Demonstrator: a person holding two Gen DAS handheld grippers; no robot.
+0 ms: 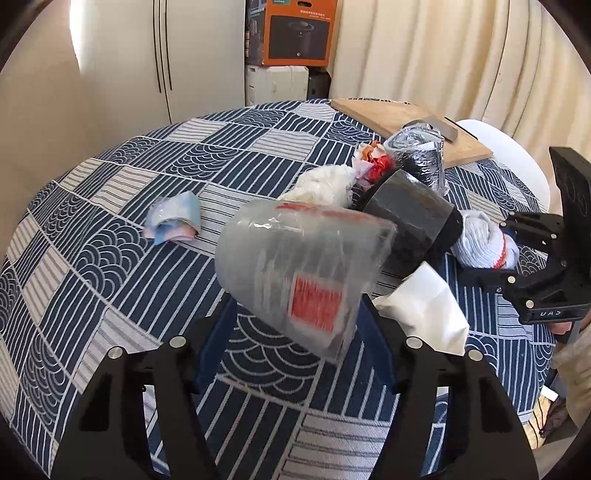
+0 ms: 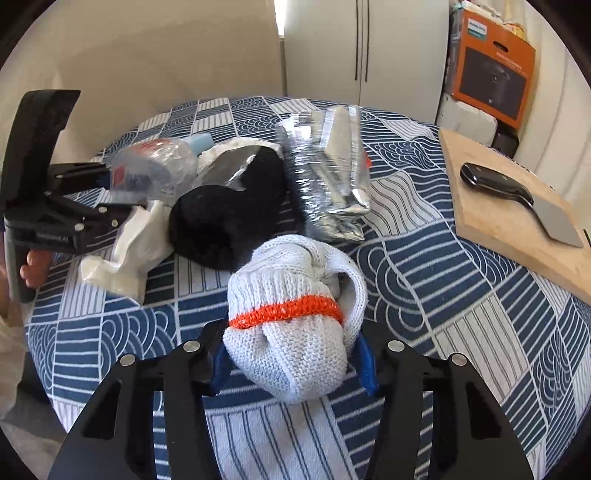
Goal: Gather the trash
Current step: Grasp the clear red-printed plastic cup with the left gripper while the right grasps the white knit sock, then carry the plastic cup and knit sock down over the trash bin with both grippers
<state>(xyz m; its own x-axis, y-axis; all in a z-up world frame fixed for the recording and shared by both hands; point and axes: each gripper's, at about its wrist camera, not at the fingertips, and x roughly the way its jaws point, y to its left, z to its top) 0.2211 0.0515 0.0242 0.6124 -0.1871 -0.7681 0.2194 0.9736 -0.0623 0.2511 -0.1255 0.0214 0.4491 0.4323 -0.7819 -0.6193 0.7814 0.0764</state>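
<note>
My left gripper (image 1: 295, 328) is shut on a clear plastic cup (image 1: 295, 266) with a red label, held above the table; it also shows in the right wrist view (image 2: 155, 166). My right gripper (image 2: 293, 354) is shut on a balled white knit glove (image 2: 291, 314) with an orange band, also seen in the left wrist view (image 1: 484, 240). A black bin (image 1: 410, 218) lies on its side among the trash, its dark opening facing the right wrist view (image 2: 225, 214). Nearby lie a silver foil wrapper (image 2: 328, 173), a white paper bag (image 1: 424, 310), a white plastic wad (image 1: 325, 184), red-orange scraps (image 1: 373, 162) and a blue-pink wrapper (image 1: 173, 218).
A round table with a blue patterned cloth (image 1: 110, 258) holds everything. A wooden cutting board (image 2: 509, 206) with a black-handled cleaver (image 2: 517, 199) sits at its far side. A white chair (image 1: 517, 155), curtain, cupboard and an orange box (image 1: 295, 29) stand behind.
</note>
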